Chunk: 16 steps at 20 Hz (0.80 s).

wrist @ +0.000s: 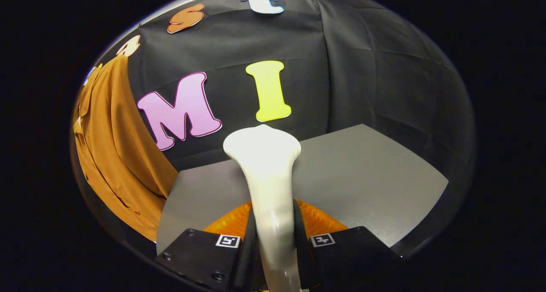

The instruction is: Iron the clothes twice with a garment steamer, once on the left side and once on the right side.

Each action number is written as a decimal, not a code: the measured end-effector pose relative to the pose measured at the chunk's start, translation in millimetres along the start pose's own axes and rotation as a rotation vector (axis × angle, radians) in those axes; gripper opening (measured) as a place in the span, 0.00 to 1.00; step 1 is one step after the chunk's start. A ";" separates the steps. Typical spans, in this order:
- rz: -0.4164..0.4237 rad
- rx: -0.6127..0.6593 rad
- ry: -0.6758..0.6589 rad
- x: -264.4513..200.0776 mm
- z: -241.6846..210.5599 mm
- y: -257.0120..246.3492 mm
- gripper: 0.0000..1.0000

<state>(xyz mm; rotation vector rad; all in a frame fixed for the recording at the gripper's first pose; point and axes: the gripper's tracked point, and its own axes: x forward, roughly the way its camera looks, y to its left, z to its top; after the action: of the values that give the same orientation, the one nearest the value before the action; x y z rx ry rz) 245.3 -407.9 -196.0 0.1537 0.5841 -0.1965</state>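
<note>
**Steamer gripped, garment waiting off to the left**

The brown shirt (115, 155) hangs against the booth wall, left of the grey table (362, 177), so both its sides lie open to a pass. Your gripper (274, 236) has both fingers pressed on the neck of the white garment steamer (266, 168) (head upright, just ahead of them), well apart from the cloth. Neither pass looks begun.

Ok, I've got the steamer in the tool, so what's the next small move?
Probably swing the steamer left toward the brown garment. The tool is shut on the steamer's handle, both fingers pressing it, but the head points at the booth wall above the grey table, while the garment hangs off to the left, apart from it.
</note>
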 end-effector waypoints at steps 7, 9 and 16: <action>0.021 0.010 -0.116 -51.4 23.7 14.6 0.45; 0.018 0.013 -0.142 -64.7 26.6 20.7 0.45; 0.021 -0.033 -0.230 -103.2 36.6 89.7 0.45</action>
<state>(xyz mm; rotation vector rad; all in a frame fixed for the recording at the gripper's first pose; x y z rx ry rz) 200.9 -313.8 -100.1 0.1033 0.3568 -0.1808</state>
